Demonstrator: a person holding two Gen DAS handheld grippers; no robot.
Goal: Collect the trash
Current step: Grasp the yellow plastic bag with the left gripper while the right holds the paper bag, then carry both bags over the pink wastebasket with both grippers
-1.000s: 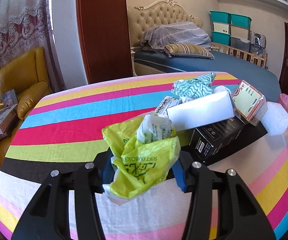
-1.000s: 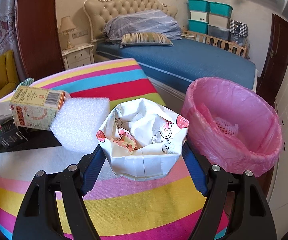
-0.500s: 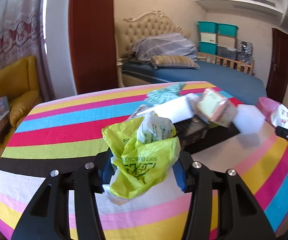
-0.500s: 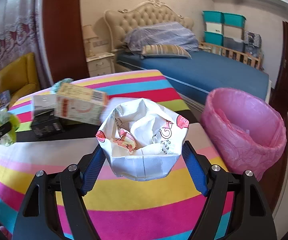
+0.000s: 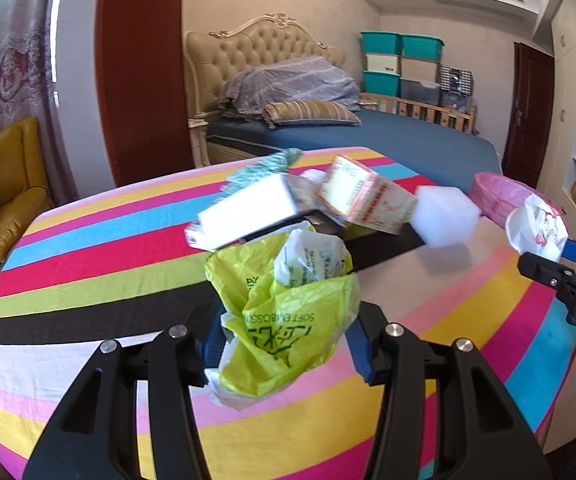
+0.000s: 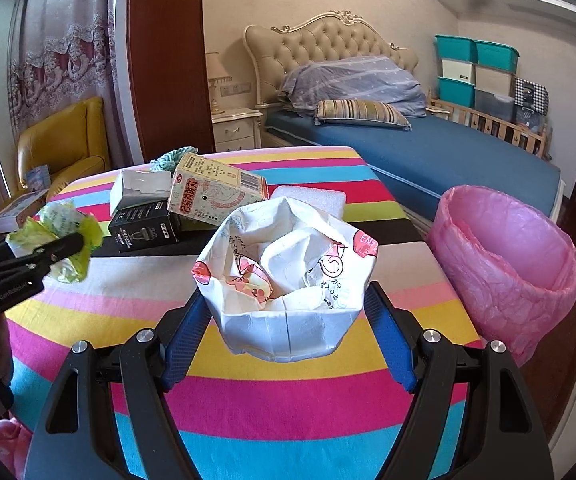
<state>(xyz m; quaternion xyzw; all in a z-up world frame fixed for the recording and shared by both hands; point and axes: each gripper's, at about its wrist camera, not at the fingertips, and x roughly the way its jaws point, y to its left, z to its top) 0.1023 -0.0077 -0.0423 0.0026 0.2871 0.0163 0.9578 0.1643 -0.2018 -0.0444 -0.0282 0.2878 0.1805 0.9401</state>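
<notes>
While boxes (image 6: 192, 200) and a foam block (image 5: 445, 216) crowd the far striped worktop (image 6: 288, 400) — pink bin (image 6: 507, 260) at right — we grip a yellow-green bag (image 5: 284, 320) in the left hand-held gripper (image 5: 284, 344) and a crumpled white wrapper (image 6: 288, 292) in the right hand-held gripper (image 6: 288, 332), both above the worktop.

Left gripper (image 5: 284, 344), right gripper (image 6: 288, 312): fingers clamped, raised.

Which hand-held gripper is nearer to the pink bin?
Right. The right hand-held gripper, holding white wrapper, is beside the pink bin. The left hand-held gripper, holding green bag, is farther across the table.
</notes>
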